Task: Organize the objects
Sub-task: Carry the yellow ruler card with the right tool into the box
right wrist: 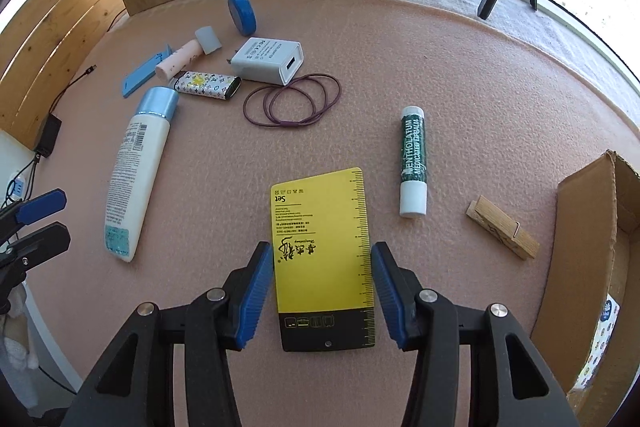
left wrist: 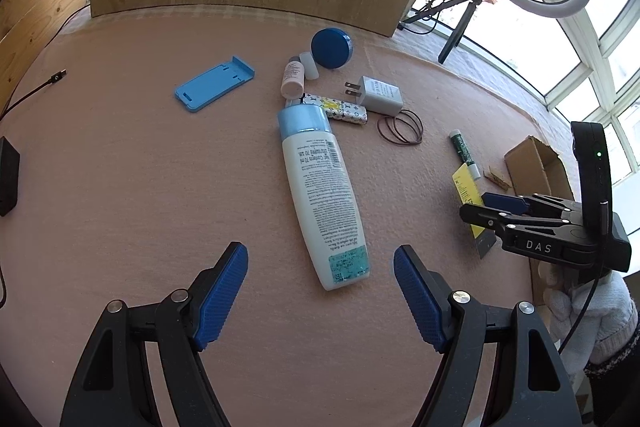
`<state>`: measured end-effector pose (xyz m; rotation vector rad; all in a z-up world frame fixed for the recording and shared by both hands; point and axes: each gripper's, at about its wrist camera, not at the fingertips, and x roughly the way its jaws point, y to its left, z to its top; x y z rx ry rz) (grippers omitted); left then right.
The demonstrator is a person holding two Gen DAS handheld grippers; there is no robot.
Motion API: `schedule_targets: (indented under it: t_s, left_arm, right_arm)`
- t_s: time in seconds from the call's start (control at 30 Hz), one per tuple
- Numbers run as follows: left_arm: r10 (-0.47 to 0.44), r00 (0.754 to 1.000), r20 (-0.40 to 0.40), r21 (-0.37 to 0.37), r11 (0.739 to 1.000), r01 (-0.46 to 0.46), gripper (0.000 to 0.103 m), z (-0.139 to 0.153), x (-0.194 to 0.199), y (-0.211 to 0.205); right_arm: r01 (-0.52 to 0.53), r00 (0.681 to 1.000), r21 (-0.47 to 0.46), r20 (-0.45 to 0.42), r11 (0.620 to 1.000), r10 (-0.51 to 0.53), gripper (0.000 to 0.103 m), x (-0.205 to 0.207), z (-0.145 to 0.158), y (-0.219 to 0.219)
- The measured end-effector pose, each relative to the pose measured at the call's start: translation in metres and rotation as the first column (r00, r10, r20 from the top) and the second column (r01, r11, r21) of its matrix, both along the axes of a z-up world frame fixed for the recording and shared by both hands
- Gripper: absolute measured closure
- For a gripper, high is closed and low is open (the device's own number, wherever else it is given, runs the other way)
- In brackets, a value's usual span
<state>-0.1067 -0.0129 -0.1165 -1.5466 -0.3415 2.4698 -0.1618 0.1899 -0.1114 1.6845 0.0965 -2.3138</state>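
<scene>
A yellow and black card packet point(right wrist: 323, 259) lies flat on the pink mat between the pads of my right gripper point(right wrist: 318, 297). The jaws stand open on either side of it, a small gap on each side. My left gripper point(left wrist: 320, 297) is open and empty, just short of the base of a white lotion bottle with a light blue cap point(left wrist: 320, 195), which also shows in the right wrist view point(right wrist: 136, 171). The right gripper shows in the left wrist view point(left wrist: 496, 211) over the yellow packet point(left wrist: 466, 187).
On the mat lie a green lip balm stick point(right wrist: 413, 163), a wooden clothespin point(right wrist: 502, 227), purple hair ties point(right wrist: 292, 99), a white charger point(right wrist: 268, 61), a patterned lighter point(right wrist: 208, 85), a pink tube point(right wrist: 178, 61), a blue jar point(left wrist: 332, 47) and a blue phone stand point(left wrist: 214, 87). An open cardboard box point(right wrist: 588, 267) stands at right.
</scene>
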Motion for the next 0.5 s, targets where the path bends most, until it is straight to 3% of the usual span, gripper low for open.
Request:
schedule_targets:
  t_s: [0.27, 0.5]
  left_arm:
    - [-0.018, 1.000, 0.002, 0.002, 1.000, 0.018, 0.025, 0.000, -0.003, 0.013]
    - [-0.046, 0.999, 0.005, 0.000, 0.999, 0.046, 0.025, -0.001, -0.006, 0.029]
  right_arm:
    - [0.104, 0.990, -0.039, -0.092, 0.994, -0.107, 0.057, 0.040, 0.044, 0.047]
    - [0.225, 0.965, -0.035, -0.127, 0.974, -0.228, 0.057, 0.064, 0.065, 0.106]
